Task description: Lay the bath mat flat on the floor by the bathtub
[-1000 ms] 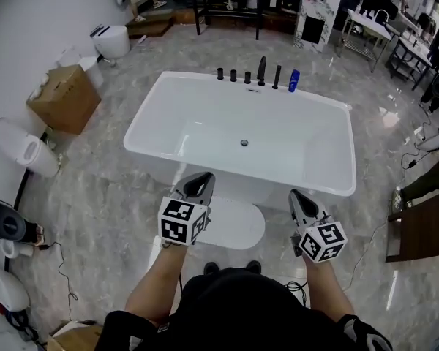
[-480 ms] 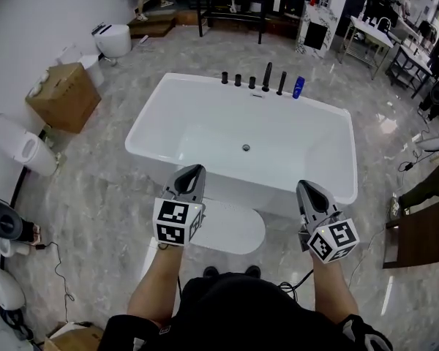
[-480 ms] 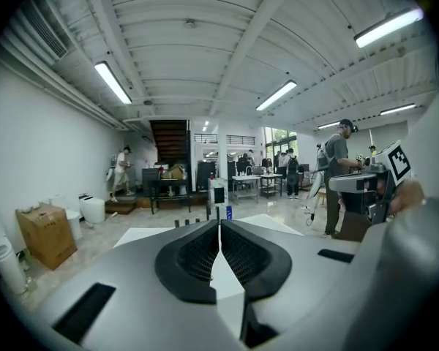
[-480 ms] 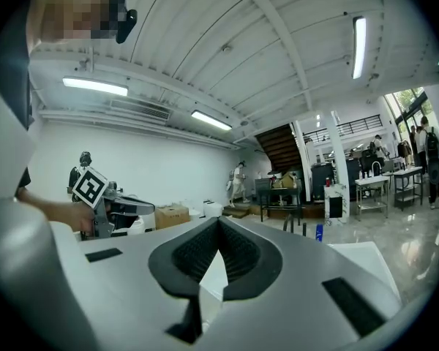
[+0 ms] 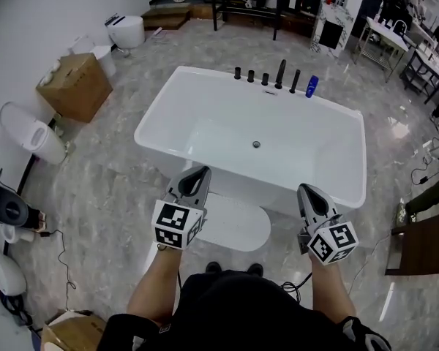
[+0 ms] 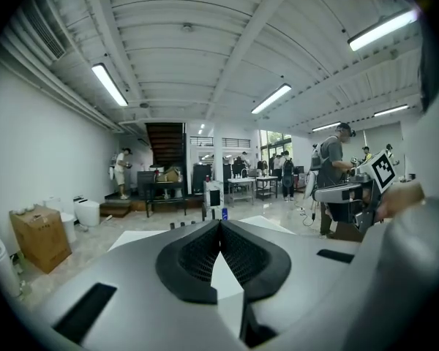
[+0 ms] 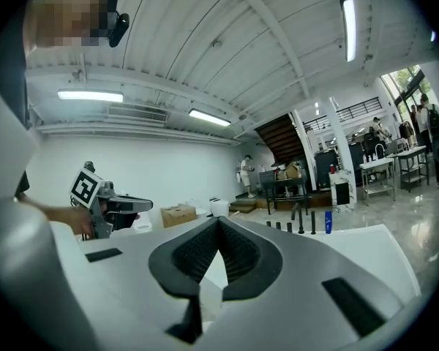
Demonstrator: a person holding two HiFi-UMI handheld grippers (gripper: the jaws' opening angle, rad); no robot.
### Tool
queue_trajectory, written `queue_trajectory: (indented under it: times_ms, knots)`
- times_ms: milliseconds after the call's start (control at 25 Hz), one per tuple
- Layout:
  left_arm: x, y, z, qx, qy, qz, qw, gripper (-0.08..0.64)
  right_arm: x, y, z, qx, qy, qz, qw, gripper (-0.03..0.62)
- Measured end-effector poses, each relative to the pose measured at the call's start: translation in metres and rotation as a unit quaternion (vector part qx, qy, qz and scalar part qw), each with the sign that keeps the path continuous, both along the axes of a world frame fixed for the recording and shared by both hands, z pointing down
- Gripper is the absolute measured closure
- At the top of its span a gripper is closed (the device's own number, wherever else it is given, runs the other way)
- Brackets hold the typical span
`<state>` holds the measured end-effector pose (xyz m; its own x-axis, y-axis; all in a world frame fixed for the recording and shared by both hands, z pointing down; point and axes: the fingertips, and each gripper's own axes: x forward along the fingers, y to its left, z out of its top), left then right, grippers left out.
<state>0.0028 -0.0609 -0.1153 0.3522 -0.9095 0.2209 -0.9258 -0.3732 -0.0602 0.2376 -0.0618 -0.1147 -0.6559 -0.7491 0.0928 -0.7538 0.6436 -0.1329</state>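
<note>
- White and faintly dimpled, the bath mat lies on the grey marbled floor, its long edge just beside the near wall of the bathtub.
- Since a second ago the mat has kept its place and outline. Only the two tools above it have shifted a little, rising clear of it.
- The left hand-held gripper has just closed the last bit. Its own view shows the ribbed pads pressed together with nothing between them.
- The right hand-held gripper is likewise pressed together and empty, and it points out over the tub rim.
- With both tools free of the mat and up in the air, the laying looks finished, and I judge that no straightening is left to do.
- The mat reads as flat, with a smoothly rounded right end and no fold, ridge or curled corner in the part that shows.
- Its left end sits behind the left tool, so I cannot tell whether that end is smooth.
</note>
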Motion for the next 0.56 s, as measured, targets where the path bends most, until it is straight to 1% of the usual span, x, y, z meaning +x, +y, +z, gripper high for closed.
queue_trajectory:
  times_ms: [200,440,560]
  knots:
    - [0.002,-0.001,0.006,-0.018,0.032,0.009,0.9993,0.549,-0.002,0.002,0.005,-0.001,0.007,-0.003,1.000,0.580]
    - [0.011,-0.003,0.006,-0.024,0.022,0.008,0.9994,0.549,0.007,0.004,0.009,-0.011,0.004,0.001,1.000,0.580]
    - [0.016,0.000,0.011,-0.031,0.023,0.009,0.9992,0.549,0.011,0.008,0.013,-0.014,0.005,-0.001,1.000,0.580]
